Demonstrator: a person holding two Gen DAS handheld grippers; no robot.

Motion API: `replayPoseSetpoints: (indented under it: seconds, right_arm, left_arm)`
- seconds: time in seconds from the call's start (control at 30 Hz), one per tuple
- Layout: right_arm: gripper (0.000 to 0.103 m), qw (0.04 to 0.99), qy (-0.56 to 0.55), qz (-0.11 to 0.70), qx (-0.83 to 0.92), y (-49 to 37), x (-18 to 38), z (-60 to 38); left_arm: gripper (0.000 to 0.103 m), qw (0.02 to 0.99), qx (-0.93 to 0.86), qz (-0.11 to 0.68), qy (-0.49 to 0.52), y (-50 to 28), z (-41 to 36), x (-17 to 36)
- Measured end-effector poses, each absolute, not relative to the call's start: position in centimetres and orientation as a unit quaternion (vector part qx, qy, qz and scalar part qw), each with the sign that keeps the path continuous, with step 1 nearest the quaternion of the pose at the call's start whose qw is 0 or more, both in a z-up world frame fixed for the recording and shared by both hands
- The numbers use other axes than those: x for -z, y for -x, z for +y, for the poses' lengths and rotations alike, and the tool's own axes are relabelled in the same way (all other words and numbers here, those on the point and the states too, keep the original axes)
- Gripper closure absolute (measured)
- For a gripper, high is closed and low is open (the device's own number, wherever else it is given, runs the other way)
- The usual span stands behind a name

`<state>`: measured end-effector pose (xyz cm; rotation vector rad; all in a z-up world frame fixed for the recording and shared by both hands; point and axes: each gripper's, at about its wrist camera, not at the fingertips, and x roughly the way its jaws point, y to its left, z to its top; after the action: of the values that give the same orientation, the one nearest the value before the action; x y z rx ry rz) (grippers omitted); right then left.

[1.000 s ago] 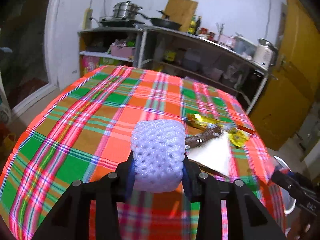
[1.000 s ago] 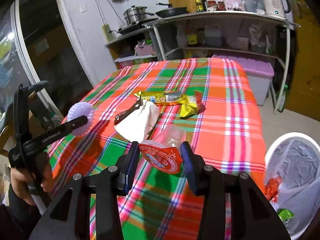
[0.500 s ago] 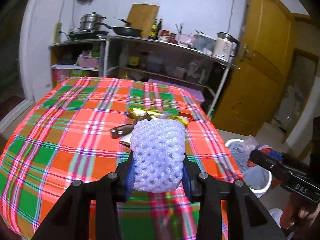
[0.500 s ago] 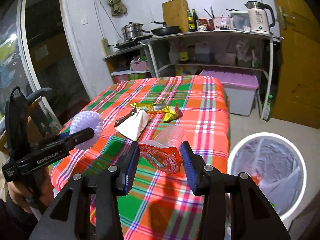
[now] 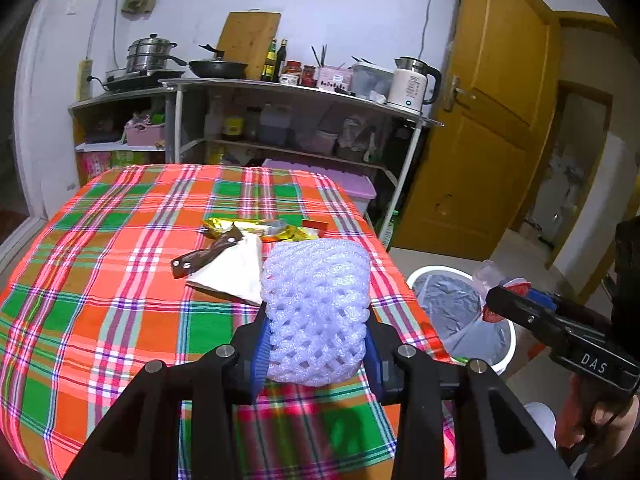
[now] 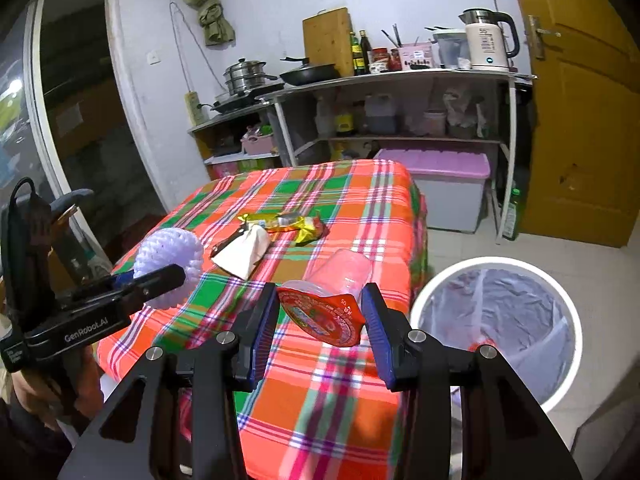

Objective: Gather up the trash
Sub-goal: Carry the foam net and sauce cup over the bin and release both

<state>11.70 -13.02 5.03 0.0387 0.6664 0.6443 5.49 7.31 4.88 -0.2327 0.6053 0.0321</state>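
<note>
Left tongs [image 5: 316, 344] are clamped on a white foam net [image 5: 316, 312], which sits between the 2 blue pads in the lower middle of the left view. Right tongs [image 6: 320, 320] are squeezed on a clear plastic cup [image 6: 340, 276] with a red peel lid [image 6: 320, 314], in the lower middle of the right view.

Both pieces of trash are up off the worktop [image 5: 120, 280], which has a red, green and orange checked cloth. In the right view the left tongs [image 6: 160, 278] show at the left edge with the foam net [image 6: 168, 256] at their tip. In the left view the right tongs [image 5: 504, 300] show at the right edge, and the cup [image 5: 488, 274] hangs above the bin [image 5: 460, 312].

More trash lies near the middle of the worktop: a white paper [image 5: 236, 268], a brown wrapper [image 5: 206, 256] lying partly on it, and a yellow wrapper [image 5: 256, 228] just behind them.

A white bin [image 6: 496, 320] with a clear bag liner stands on the floor beside the worktop, in the lower right of the right view. Something red lies inside it.
</note>
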Motion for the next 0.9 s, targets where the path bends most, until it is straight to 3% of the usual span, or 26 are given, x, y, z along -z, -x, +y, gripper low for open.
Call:
replayPoseSetpoints:
  seconds: [0.9]
  right_arm:
    - [0.059, 0.906, -0.073, 0.345, -0.234, -14.3, -2.0, -21.9]
  left_arm:
    - [0.064, 0.939, 0.073, 0.329, 0.064, -11.2, -1.8, -3.5]
